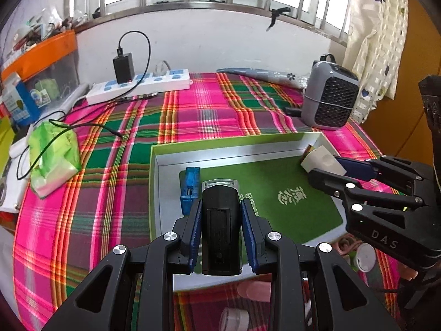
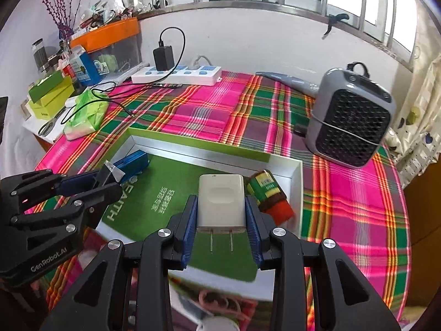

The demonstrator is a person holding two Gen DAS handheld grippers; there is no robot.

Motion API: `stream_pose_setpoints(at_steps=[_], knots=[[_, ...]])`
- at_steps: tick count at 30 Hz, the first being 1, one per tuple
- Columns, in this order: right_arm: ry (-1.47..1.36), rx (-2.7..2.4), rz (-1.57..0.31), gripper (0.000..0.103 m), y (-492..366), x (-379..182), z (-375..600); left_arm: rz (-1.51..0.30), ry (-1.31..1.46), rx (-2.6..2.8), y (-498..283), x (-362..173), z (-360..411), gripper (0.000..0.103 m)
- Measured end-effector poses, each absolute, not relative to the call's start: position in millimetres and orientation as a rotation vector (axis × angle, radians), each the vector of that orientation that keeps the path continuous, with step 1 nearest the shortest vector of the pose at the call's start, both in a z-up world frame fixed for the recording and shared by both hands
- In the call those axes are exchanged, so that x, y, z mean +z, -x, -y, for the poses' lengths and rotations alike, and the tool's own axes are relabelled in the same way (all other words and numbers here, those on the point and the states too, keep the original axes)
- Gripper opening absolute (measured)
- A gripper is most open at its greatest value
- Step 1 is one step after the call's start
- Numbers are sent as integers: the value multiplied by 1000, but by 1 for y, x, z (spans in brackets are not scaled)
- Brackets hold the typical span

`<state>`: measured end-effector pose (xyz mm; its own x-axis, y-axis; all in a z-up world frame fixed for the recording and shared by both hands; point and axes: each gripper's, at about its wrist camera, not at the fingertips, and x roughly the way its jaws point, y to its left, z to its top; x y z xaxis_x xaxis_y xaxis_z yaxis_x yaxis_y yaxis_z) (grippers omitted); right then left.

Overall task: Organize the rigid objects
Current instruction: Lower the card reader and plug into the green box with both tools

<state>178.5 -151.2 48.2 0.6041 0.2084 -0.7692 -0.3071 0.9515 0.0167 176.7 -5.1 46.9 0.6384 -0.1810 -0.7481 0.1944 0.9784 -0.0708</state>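
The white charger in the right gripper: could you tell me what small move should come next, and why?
Probably lower it a little and open the jaws. The right gripper holds the charger over the green floor of the box, beside the battery, so a short drop should set it inside.

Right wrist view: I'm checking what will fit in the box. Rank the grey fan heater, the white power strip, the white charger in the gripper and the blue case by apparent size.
1. Grey fan heater
2. White power strip and white charger: about alike; the charger is much nearer the camera, so unranked.
3. Blue case, partly hidden by the left gripper.
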Motion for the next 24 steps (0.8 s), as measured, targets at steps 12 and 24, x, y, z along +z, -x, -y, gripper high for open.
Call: stream_pose_setpoints(at_steps=[12, 24], knots=[[131, 316, -927, 35, -208, 29, 147, -893, -3, -207, -193, 31, 4, 26], [127, 310, -963, 35, -221, 16, 147, -913, -3, -202, -200, 23, 5, 26]])
